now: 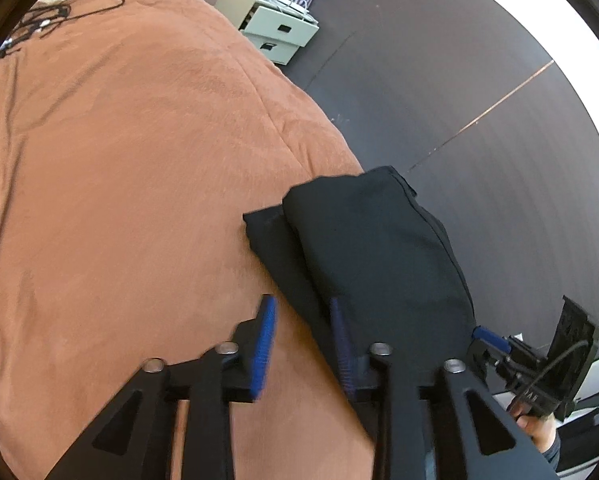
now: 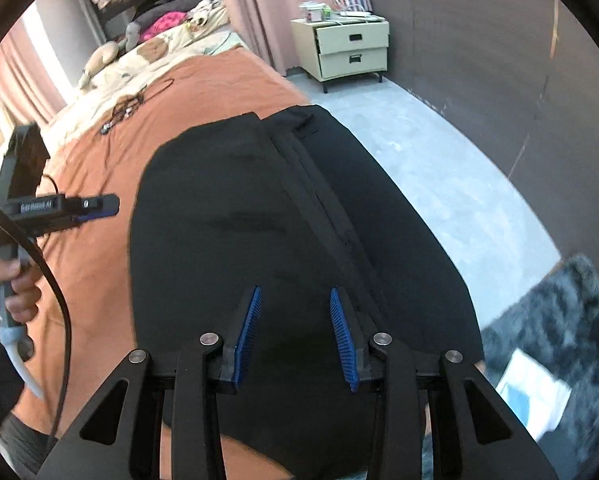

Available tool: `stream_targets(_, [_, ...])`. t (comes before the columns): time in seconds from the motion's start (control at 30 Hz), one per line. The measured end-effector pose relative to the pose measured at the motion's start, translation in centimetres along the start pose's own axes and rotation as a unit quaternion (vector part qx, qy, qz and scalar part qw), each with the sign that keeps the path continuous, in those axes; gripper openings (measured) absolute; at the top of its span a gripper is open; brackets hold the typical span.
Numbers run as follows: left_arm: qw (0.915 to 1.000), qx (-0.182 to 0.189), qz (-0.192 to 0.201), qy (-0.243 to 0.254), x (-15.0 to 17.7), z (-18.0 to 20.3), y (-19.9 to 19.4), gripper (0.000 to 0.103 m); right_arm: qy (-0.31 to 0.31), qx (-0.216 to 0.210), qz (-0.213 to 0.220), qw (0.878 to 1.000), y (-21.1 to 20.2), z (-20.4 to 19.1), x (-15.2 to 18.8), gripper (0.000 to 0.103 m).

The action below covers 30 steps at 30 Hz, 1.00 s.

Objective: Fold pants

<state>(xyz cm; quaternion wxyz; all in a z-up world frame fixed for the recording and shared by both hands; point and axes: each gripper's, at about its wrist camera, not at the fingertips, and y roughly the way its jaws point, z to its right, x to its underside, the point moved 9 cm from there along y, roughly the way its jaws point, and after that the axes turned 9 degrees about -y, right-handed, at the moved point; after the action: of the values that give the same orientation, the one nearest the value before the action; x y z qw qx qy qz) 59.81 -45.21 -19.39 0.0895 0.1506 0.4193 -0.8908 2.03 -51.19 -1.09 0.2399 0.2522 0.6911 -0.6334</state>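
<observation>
Black pants [image 1: 371, 248] lie on the orange bedspread [image 1: 139, 160], at its edge on the floor side, already doubled into a compact stack of at least two layers. A lower layer sticks out beyond the upper one on the side toward the middle of the bed, so the edges do not line up.

The left gripper [image 1: 305, 340] is released and grasps nothing. Its jaws stand apart: one pad is over bare bedspread, the other over the near edge of the pants, which run ahead and to its right.

The right gripper [image 2: 295, 336] is likewise released, jaws apart above the cloth with nothing between them. The pants fill the view directly ahead of it, a seam running away from its right finger.

Judgement: the folding looks largely done. What may remain is squaring the protruding layer, or one further fold if a smaller bundle is wanted. Contact between pads and cloth cannot be confirmed.
</observation>
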Motion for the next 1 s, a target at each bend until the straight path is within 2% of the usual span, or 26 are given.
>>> stream_targets(0.07, [1.0,-0.002,0.005,0.009,0.6,0.3,-1.3,0.053,0.008,-0.002,0.004,1.0,-1.3,-0.5,-0.1,0.035])
stream_targets(0.13, [0.9998,-0.002,0.006,0.018,1.2,0.8,-2.7,0.057,0.01,-0.002,0.007,1.0,-2.5,-1.0,-0.1,0.035])
stream_targets(0.2, [0.9996,-0.003,0.006,0.026,1.8,1.3,-3.9,0.063,0.013,-0.001,0.008,1.0,-3.7,-1.5,0.1,0.044])
stream_targets(0.23, [0.9995,-0.003,0.007,0.03,2.0,1.6,-4.6,0.069,0.014,0.002,0.012,1.0,-4.7,-1.8,0.2,0.047])
stream_targets(0.27, [0.9994,-0.002,0.009,0.034,2.2,1.9,-5.2,0.079,0.014,0.002,0.016,1.0,-5.3,-2.1,0.4,0.055])
stream_targets(0.3, [0.9992,-0.004,0.011,0.039,2.4,2.2,-6.0,0.085,0.013,0.003,0.019,1.0,-6.1,-2.5,0.5,0.067])
stream_targets(0.33, [0.9989,-0.005,0.015,0.045,2.6,2.4,-6.9,0.094,0.013,0.005,0.022,1.0,-6.5,-2.9,0.6,0.073])
stream_targets(0.37, [0.9985,-0.005,0.02,0.051,2.8,2.7,-7.6,0.099,0.013,0.011,0.026,1.0,-6.9,-3.4,0.4,0.084])
stream_targets(0.43, [0.9973,-0.01,0.03,0.066,3.2,3.4,-9.2,0.103,0.016,0.023,0.031,0.999,-8.2,-4.1,0.4,0.091])
stream_targets(0.5, [0.9961,-0.02,0.036,0.078,3.6,3.9,-10.5,0.103,0.015,0.034,0.035,0.999,-8.8,-5.0,0.4,0.103])
stream_targets(0.77, [0.9903,-0.037,0.069,0.115,5.7,5.7,-16.3,0.103,0.016,0.057,0.07,0.996,-13.2,-8.0,0.8,0.103])
stream_targets(0.93, [0.9852,-0.061,0.087,0.135,7.1,6.1,-19.6,0.103,0.019,0.052,0.079,0.995,-14.5,-10.0,2.0,0.103])
stream_targets(1.0, [0.984,-0.059,0.094,0.14,7.7,6.3,-21.0,0.103,0.019,0.055,0.085,0.995,-15.4,-10.8,2.7,0.103])
